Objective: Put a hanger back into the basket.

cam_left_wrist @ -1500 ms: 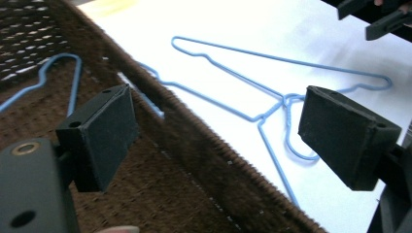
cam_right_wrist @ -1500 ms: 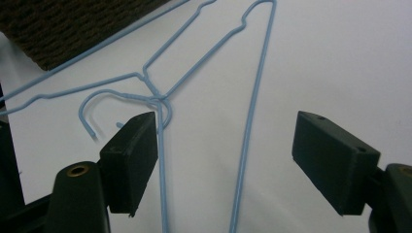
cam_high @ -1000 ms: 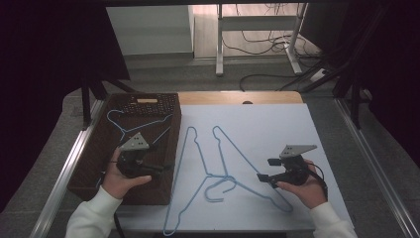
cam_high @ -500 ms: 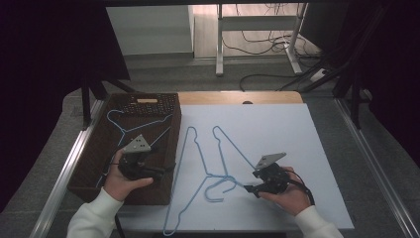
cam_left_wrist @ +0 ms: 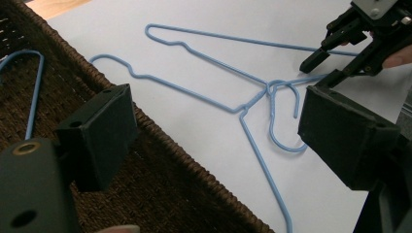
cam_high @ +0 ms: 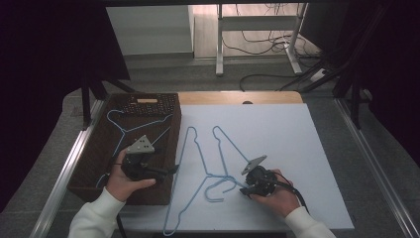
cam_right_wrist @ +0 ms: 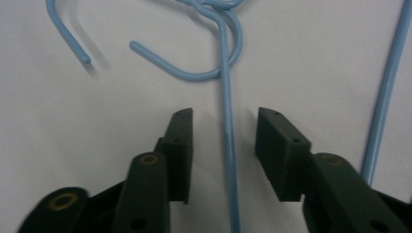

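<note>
From the high view you see your right gripper (cam_high: pixel 246 187) low on the white table (cam_high: pixel 297 148), at the neck of the two blue hangers (cam_high: pixel 210 163) lying crossed there. The right gripper view shows more: its jaws are apart, with one hanger wire (cam_right_wrist: pixel 227 145) between them and touching neither. Your left gripper (cam_high: pixel 166 171) is over the brown basket (cam_high: pixel 89 168); the left gripper view shows its jaws wide apart, holding nothing. In the high view, a third blue hanger (cam_high: pixel 126 129) lies inside the basket.
</note>
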A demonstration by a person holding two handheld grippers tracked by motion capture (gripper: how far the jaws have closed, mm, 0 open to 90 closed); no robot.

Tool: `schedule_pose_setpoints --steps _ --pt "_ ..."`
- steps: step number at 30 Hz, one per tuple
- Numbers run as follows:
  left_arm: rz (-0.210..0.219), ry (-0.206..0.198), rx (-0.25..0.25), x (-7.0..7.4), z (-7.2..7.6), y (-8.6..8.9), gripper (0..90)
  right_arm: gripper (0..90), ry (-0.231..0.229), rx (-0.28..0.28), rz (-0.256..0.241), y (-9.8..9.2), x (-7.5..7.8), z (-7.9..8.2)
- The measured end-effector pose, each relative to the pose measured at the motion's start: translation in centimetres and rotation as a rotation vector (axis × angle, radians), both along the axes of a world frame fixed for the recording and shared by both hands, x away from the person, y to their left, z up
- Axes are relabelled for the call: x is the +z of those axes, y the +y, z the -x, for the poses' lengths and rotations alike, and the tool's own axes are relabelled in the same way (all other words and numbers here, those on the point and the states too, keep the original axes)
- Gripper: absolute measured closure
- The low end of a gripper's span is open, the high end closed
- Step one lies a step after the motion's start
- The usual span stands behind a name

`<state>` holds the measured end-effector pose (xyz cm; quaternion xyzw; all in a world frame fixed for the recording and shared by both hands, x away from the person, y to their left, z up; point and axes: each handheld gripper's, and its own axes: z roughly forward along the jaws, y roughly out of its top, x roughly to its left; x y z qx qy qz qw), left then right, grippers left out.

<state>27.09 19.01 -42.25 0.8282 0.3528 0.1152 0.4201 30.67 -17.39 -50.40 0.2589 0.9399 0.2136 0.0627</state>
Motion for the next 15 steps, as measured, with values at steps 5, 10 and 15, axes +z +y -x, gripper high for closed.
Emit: schedule_pose_setpoints --steps 5,10,15 --pt "0.001 -0.004 -0.002 0.12 0.10 -0.07 13.9 78.2 0.028 0.009 0.034 0.72 0.21 -0.64" --pt "-0.001 -0.004 -0.002 0.09 0.14 -0.21 14.1 86.6 0.037 0.039 0.049 0.98 0.27 -0.91" --pt "-0.001 -0.008 -0.001 0.14 0.18 -0.19 14.3 86.8 0.044 0.032 0.014 0.44 0.23 -0.98"
